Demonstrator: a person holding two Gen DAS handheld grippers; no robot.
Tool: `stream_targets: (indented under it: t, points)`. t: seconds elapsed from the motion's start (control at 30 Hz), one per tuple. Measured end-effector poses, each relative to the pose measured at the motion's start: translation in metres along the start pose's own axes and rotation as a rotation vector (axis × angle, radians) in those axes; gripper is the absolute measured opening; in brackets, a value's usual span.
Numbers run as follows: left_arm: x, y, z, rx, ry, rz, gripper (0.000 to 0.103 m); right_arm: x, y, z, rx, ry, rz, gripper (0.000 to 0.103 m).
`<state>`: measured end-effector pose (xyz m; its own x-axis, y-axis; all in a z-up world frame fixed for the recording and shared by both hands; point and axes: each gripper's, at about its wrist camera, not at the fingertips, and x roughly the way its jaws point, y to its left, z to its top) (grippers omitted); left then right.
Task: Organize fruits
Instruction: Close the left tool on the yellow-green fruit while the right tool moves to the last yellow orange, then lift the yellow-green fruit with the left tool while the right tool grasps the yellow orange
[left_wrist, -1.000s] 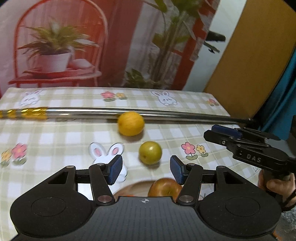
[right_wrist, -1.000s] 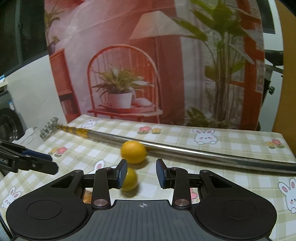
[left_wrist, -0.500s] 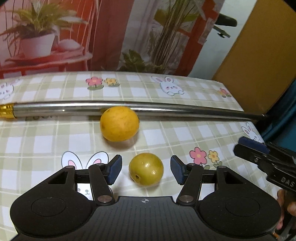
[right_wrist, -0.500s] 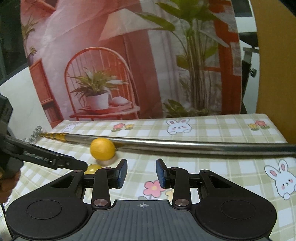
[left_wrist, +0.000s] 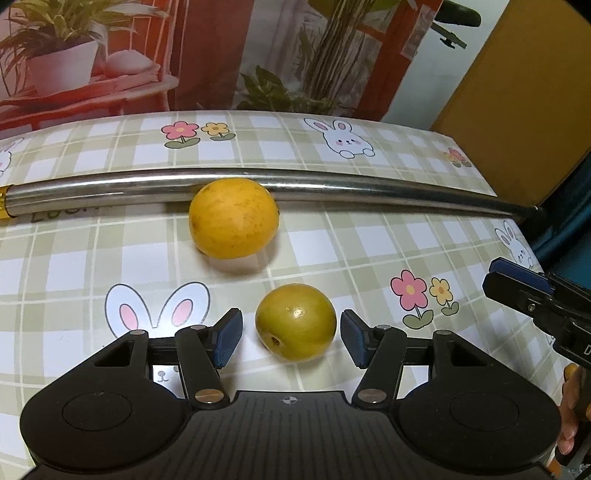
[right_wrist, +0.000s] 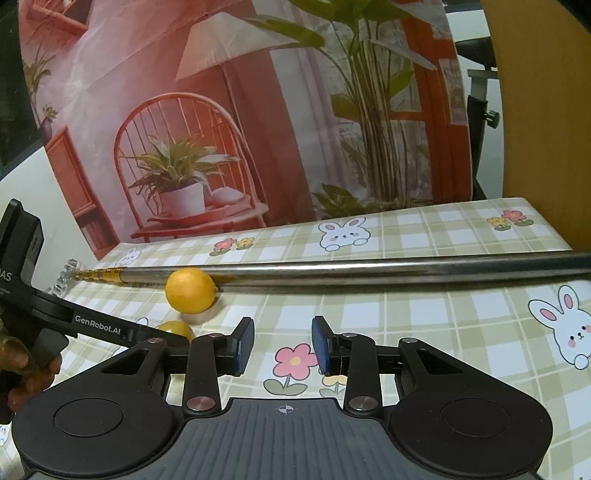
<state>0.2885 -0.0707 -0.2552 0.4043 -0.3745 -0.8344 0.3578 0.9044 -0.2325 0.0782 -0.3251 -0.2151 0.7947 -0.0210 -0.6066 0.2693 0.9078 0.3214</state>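
A yellow-green fruit (left_wrist: 295, 322) lies on the checked tablecloth between the open fingers of my left gripper (left_wrist: 291, 338), with a gap on each side. An orange (left_wrist: 233, 217) lies beyond it, against a metal pole (left_wrist: 369, 186). In the right wrist view the orange (right_wrist: 191, 290) sits to the left and the yellow-green fruit (right_wrist: 176, 329) peeks out behind the left gripper's body (right_wrist: 55, 314). My right gripper (right_wrist: 283, 345) is open and empty above a flower print, to the right of both fruits. It also shows at the right edge of the left wrist view (left_wrist: 535, 295).
The metal pole (right_wrist: 369, 271) runs across the table with a gold end and comb-like tip at the left. The table's right edge (left_wrist: 517, 229) drops off near a wooden board. A printed backdrop stands behind the table.
My left gripper has moved forward and down, so the yellow-green fruit now lies between its fingers; the red fruit has left its view. My right gripper has swung right, away from the fruits.
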Motion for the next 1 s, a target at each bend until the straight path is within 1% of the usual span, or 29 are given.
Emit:
stream_targets:
  t: [0.03, 0.07, 0.1, 0.23, 0.3, 0.47, 0.6, 0.67, 0.73, 0.9, 1.0]
  points:
    - [0.001, 0.000, 0.000, -0.003, 0.001, -0.003, 0.057, 0.000, 0.000, 0.000, 0.002, 0.000, 0.001, 0.032]
    - [0.002, 0.001, 0.000, -0.006, 0.001, -0.007, 0.052, -0.001, 0.000, -0.001, 0.003, 0.000, 0.001, 0.032]
    - [0.002, 0.001, 0.000, -0.006, 0.000, -0.014, 0.050, -0.001, 0.000, -0.001, 0.002, 0.000, 0.001, 0.032]
    - [0.001, 0.000, -0.003, 0.015, -0.008, -0.013, 0.050, -0.002, 0.000, -0.002, -0.002, 0.005, -0.003, 0.033]
    - [-0.003, -0.001, -0.005, 0.027, -0.014, 0.004, 0.050, -0.002, 0.000, -0.002, -0.003, 0.005, -0.006, 0.033]
    - [-0.024, 0.005, -0.011, 0.037, -0.059, 0.005, 0.050, -0.003, 0.005, 0.000, -0.019, 0.010, -0.006, 0.033]
    - [-0.051, 0.017, -0.019, 0.006, -0.113, -0.004, 0.050, 0.000, 0.012, 0.004, -0.049, 0.017, -0.002, 0.034]
    - [-0.063, 0.024, -0.024, -0.014, -0.137, -0.001, 0.050, 0.003, 0.017, 0.007, -0.066, 0.015, 0.004, 0.037]
    - [-0.076, 0.031, -0.032, -0.034, -0.161, 0.010, 0.050, 0.006, 0.023, 0.011, -0.088, 0.010, 0.012, 0.039]
    - [-0.103, 0.050, -0.053, -0.092, -0.212, 0.047, 0.050, 0.028, 0.048, 0.026, -0.186, 0.007, 0.063, 0.040]
    - [-0.116, 0.058, -0.064, -0.106, -0.241, 0.079, 0.050, 0.047, 0.066, 0.037, -0.245, 0.003, 0.116, 0.046]
